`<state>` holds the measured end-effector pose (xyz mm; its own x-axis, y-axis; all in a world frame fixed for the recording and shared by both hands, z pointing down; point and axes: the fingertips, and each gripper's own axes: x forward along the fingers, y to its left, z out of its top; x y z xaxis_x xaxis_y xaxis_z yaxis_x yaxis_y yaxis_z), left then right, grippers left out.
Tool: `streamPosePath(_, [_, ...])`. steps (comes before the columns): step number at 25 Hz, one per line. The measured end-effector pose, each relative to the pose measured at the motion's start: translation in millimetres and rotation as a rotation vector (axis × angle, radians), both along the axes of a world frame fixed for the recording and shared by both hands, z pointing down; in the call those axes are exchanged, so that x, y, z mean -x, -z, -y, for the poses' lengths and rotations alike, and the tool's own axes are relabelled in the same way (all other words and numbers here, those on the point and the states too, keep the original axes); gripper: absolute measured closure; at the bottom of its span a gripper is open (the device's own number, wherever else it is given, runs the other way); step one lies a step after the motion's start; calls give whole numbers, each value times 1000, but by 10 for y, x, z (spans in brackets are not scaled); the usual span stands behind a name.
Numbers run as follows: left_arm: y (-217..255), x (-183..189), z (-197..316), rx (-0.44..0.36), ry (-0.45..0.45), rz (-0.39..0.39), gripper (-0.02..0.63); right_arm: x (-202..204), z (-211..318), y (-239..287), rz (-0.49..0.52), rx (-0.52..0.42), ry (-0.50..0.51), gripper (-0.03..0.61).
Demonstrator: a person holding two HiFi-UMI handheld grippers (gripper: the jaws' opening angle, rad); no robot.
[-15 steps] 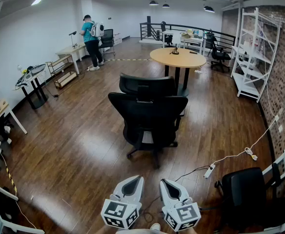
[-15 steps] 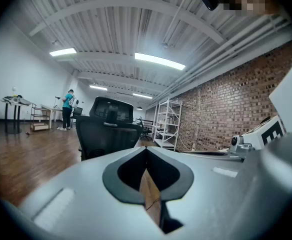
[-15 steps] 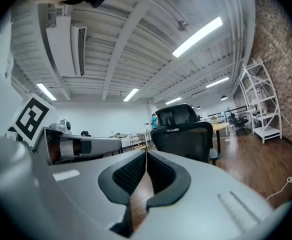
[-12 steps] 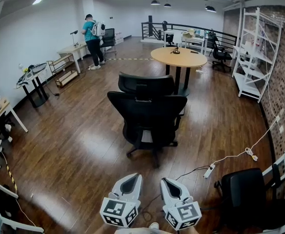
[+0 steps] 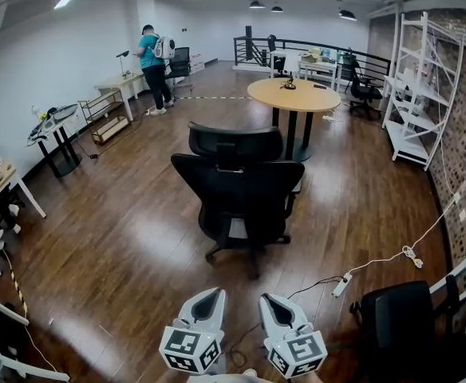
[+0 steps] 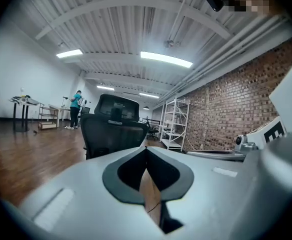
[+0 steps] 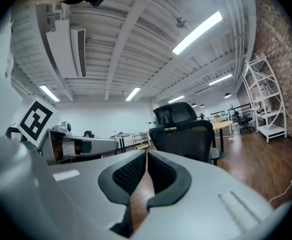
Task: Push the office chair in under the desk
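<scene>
Both grippers closed, chair well ahead

The left gripper (image 5: 214,294) and right gripper (image 5: 267,300) are pointing forward side by side, jaws pressed together on nothing. The black office chair (image 5: 241,194) is standing well ahead of them on the wood floor (image 5: 121,246), backrest toward them, untouched. The round desk (image 5: 293,96) is standing just beyond it.

I hold two grippers: left gripper (image 5: 215,293), right gripper (image 5: 266,298). Two black office chairs stand near, the middle chair (image 5: 237,194) and the right chair (image 5: 396,317). Beyond are one round worktop (image 5: 293,95), one white shelf (image 5: 418,86) and one person (image 5: 150,57).
</scene>
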<state>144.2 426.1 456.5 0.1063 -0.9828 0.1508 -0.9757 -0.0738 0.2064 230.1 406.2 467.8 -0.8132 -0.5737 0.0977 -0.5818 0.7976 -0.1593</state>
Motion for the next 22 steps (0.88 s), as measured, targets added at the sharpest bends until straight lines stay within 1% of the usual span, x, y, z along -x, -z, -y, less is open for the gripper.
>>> streamPosePath(4, [3, 48, 207, -13, -19, -2, 597, 49, 197, -19, -13, -4, -20, 578])
streamPosePath(8, [-6, 192, 438, -22, -30, -15, 597, 212, 392, -30, -28, -12, -26, 578])
streamPosePath(13, [-4, 487, 769, -35, -36, -21, 597, 481, 703, -53, -42, -14, -34, 578])
streamPosePath(17, [12, 755, 1025, -38, -44, -43, 597, 703, 951, -4, -51, -24, -54, 578])
streamPosePath(22, [103, 1079, 1267, -44, -82, -59, 597, 1017, 1198, 102, -77, -42, -80, 575])
